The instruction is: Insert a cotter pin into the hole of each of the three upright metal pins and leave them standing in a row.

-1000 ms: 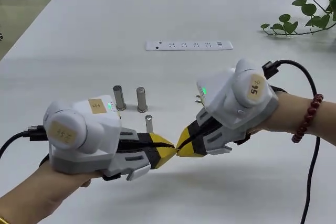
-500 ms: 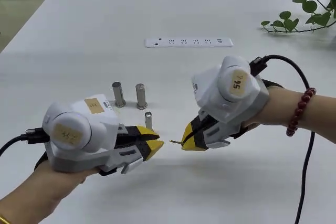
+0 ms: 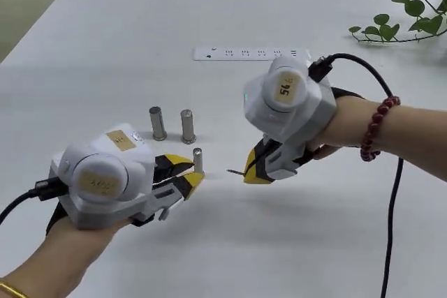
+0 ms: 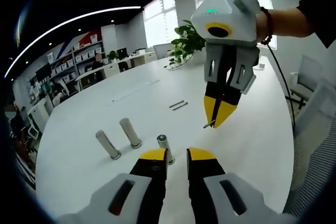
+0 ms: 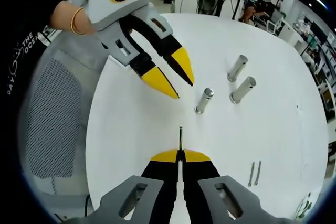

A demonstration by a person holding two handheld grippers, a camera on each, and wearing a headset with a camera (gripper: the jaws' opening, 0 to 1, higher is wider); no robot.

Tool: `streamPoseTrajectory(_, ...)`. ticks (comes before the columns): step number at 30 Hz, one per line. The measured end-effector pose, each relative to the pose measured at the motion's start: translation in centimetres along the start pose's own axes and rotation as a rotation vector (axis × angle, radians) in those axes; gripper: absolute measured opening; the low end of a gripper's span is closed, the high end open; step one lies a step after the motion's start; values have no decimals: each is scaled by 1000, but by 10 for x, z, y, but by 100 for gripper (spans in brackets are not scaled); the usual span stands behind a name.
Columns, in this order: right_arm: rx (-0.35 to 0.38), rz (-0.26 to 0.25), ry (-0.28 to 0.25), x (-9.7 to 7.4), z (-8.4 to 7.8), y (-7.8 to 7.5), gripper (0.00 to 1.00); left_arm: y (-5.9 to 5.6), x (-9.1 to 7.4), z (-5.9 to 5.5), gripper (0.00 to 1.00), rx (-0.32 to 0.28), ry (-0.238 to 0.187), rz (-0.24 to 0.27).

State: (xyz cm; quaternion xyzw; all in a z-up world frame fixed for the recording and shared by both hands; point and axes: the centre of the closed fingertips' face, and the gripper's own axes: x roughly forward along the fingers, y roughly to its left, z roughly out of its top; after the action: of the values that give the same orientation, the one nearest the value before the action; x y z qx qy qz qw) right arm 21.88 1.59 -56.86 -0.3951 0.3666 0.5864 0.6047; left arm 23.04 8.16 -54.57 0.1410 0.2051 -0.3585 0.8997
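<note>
Right gripper view: what is held in the right gripper (image 5: 180, 154)?

— Its jaws are pressed together on a cotter pin (image 5: 180, 139). The pin is pinched by one end, so that its free length is pointed straight ahead at the nearest metal pin (image 5: 203, 100). A gap is seen between the two, and nothing is inserted yet.

— And the left gripper (image 4: 178, 156)?

— In the left gripper view its jaws are spread with nothing gripped, and the nearest metal pin is stood just beyond the tips. It is judged that they are placed there so that the pin can be steadied while its hole is threaded.

— And further out?

— Two further metal pins (image 3: 157, 123) are stood upright side by side behind it. Whether anything is fitted in them cannot be told. Two spare cotter pins (image 5: 254, 173) are laid on the table (image 3: 105, 47), well apart from the work, so the first insertion is probably the one in hand.
</note>
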Motion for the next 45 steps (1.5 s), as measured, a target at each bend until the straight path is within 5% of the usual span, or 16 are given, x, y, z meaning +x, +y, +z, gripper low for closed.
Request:
streamPoseTrajectory(4, 5, -3, 16, 3, -1, -6, 0, 7, 5, 0, 15, -40, -22, 41)
streamPoseTrajectory(16, 33, 3, 40, 11, 8, -16, 0, 14, 29, -17, 11, -70, 24, 81)
streamPoseTrajectory(45, 60, 12, 45, 24, 27, -33, 0, 17, 46, -21, 7, -100, 26, 70)
